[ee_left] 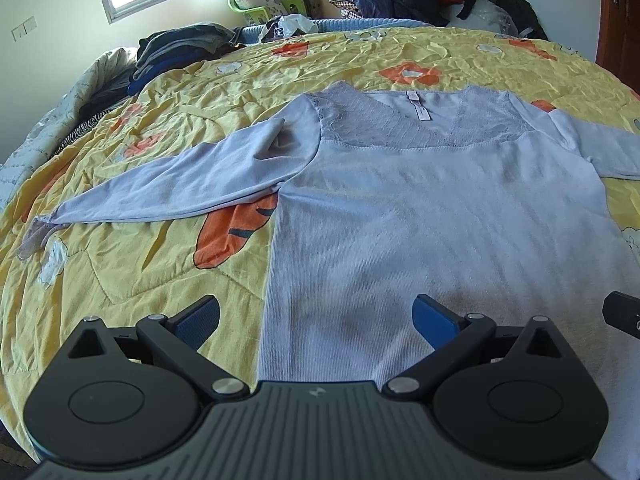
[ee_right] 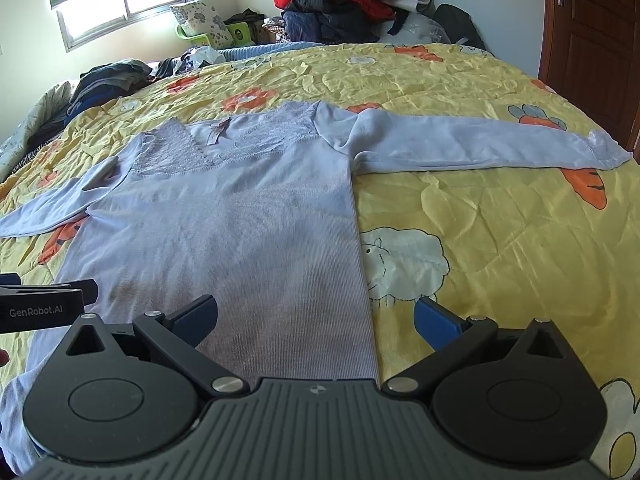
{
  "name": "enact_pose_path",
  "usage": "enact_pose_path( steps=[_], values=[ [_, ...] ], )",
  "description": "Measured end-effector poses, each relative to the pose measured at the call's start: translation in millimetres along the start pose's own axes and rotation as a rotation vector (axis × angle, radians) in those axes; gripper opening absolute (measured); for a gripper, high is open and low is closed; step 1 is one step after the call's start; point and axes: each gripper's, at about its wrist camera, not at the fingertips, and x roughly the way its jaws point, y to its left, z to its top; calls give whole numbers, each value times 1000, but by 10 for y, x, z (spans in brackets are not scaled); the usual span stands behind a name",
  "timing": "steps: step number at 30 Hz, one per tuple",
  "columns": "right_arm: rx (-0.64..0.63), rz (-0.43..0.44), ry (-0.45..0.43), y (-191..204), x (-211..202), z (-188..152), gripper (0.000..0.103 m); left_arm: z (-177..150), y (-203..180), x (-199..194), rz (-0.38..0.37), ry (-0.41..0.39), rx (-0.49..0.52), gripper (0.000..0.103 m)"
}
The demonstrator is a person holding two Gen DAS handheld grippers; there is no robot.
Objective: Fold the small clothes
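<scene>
A pale lilac long-sleeved top (ee_left: pixel 420 208) lies flat on the yellow bedspread (ee_left: pixel 140 264), neck with lace yoke away from me, both sleeves spread out sideways. It also shows in the right wrist view (ee_right: pixel 240 224). My left gripper (ee_left: pixel 316 320) is open and empty, hovering over the top's lower left side edge. My right gripper (ee_right: pixel 316 320) is open and empty over the lower right side edge. The left sleeve (ee_left: pixel 168 184) reaches left; the right sleeve (ee_right: pixel 480 144) reaches right. The hem is hidden under the grippers.
A pile of dark folded clothes (ee_left: pixel 180 48) sits at the bed's far left. A heap of red and dark jackets (ee_right: pixel 340 4) lies beyond the far edge. A wooden door (ee_right: pixel 592 32) stands at the right. The other gripper (ee_right: pixel 40 304) shows at the left edge.
</scene>
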Motion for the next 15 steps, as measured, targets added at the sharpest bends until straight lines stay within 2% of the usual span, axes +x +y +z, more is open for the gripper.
enact_pose_path(
  steps=[5, 8, 12, 15],
  values=[
    [2, 1, -3, -11, 11, 8, 103, 22, -11, 22, -7, -24, -5, 103],
    [0, -4, -18, -43, 35, 59, 103, 93, -45, 74, 12, -80, 0, 103],
    [1, -51, -86, -146, 111, 218, 103, 238, -113, 229, 36, -149, -5, 103],
    [-16, -107, -141, -222, 227, 332, 103, 320, -181, 384, 25, -159, -1, 103]
  ],
)
